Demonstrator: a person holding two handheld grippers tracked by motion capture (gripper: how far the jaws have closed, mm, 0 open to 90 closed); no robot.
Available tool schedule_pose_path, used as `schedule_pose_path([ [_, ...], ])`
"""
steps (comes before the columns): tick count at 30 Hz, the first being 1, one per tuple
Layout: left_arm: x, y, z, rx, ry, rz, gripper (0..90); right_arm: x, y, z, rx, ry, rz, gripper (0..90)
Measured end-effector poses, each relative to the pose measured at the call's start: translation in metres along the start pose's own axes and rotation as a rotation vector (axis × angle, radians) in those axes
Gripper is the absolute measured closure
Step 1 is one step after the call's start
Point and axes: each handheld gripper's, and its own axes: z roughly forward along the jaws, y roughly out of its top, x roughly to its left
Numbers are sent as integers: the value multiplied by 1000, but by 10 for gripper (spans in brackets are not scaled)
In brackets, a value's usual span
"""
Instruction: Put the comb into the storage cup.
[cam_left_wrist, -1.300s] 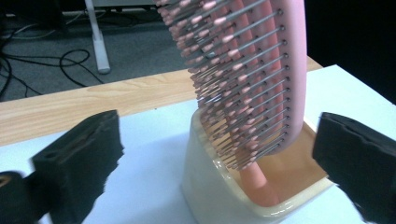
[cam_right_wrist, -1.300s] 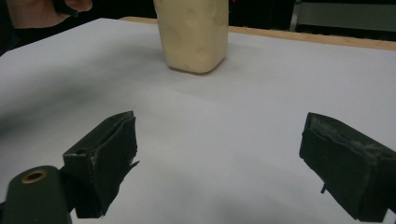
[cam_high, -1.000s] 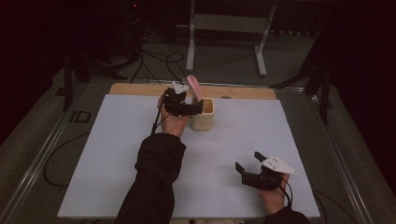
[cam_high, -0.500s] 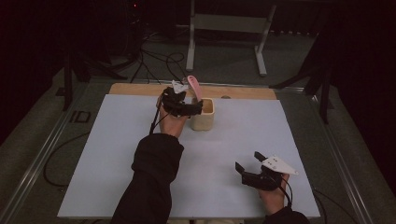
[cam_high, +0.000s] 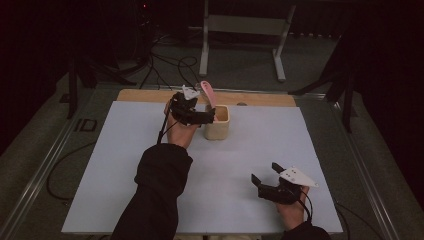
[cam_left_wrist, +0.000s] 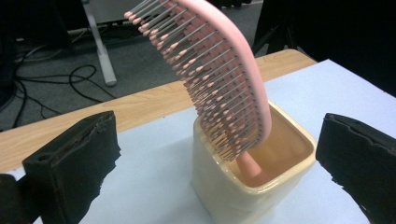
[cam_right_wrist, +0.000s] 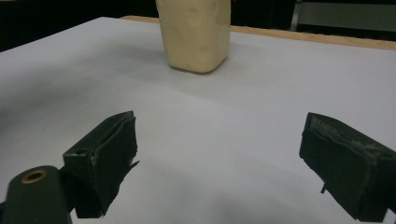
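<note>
**Pink brush stands in the cream cup**

A pink hairbrush (cam_left_wrist: 219, 79) stands in a cream cup (cam_left_wrist: 233, 186). Its handle is down inside the cup, and its head sticks up and leans over the rim. The little pins on the brush have pink tips. The cup sits on the white table (cam_high: 125, 165) near the far edge, about in the middle of that edge. A strip of bare wood runs along the far edge behind it.

The left tool (cam_high: 199, 116) is right beside the cup, on its left. Its two black jaws are wide apart and hold nothing. In the left gripper view, one jaw is on each side of the cup, and neither jaw touches the cup or the brush.

The right tool (cam_high: 267, 175) is low over the table near the front right corner, well apart from the cup. Its jaws are wide apart too, with just the white table between them. In the right gripper view, the cup (cam_right_wrist: 195, 35) is far ahead.
</note>
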Motion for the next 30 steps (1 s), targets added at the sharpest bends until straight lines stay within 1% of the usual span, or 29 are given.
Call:
schedule_pose_path([
  [5,-1,2,-5,-3,-15,11,0,0,0,0,0,3,-1,108],
  [7,-1,3,-10,0,-18,29,0,0,0,0,-1,1,-1,108],
  [14,0,4,-21,13,-31,55,0,1,0,0,1,3,-1,108],
  [18,-2,2,-26,26,-46,82,0,1,0,1,3,3,-2,108],
  [20,-3,1,-27,34,-59,85,0,1,0,1,1,3,-1,108],
  [23,-3,-1,-30,40,-67,97,0,1,0,1,0,3,0,108],
  [26,-2,-3,-33,43,-95,89,0,1,0,1,1,2,-1,108],
  [30,-2,-7,-39,46,-104,104,0,1,0,0,-1,2,1,108],
])
